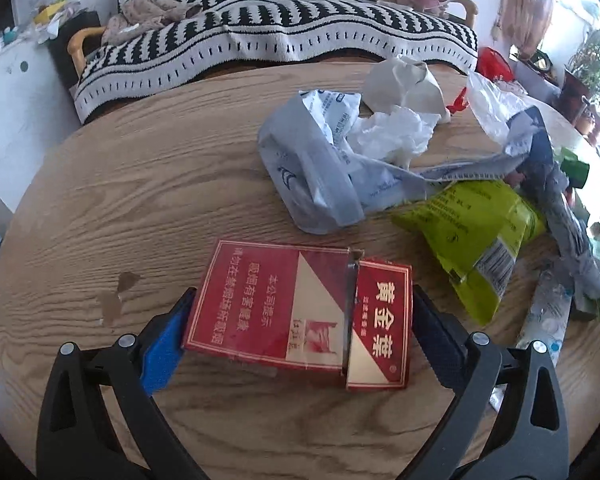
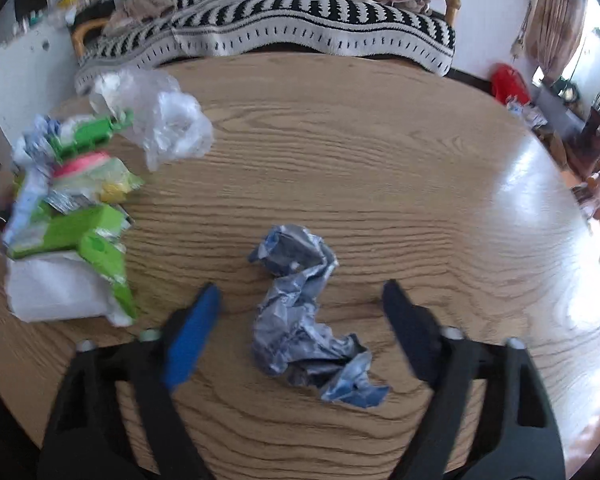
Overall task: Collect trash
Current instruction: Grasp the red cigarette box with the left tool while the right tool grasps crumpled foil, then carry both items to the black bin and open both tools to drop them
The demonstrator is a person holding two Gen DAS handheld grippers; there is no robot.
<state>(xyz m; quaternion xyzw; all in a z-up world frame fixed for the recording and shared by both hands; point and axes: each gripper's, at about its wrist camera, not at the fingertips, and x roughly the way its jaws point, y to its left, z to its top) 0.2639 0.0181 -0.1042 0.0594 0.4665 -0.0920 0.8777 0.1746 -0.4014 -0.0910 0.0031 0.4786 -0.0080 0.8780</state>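
Note:
In the left wrist view, a red cigarette pack with its lid ajar lies between the fingers of my left gripper; the pads touch both its ends, and it seems to rest on the wooden table. Beyond it lies a heap of trash: a pale blue bag, white tissue, a lime snack bag. In the right wrist view, my right gripper is open around a crumpled blue-grey wrapper on the table, with gaps on both sides.
A trash pile with green packets, white paper and a clear plastic bag sits at the table's left in the right wrist view. A striped-blanket sofa stands behind the table. A red object lies far right.

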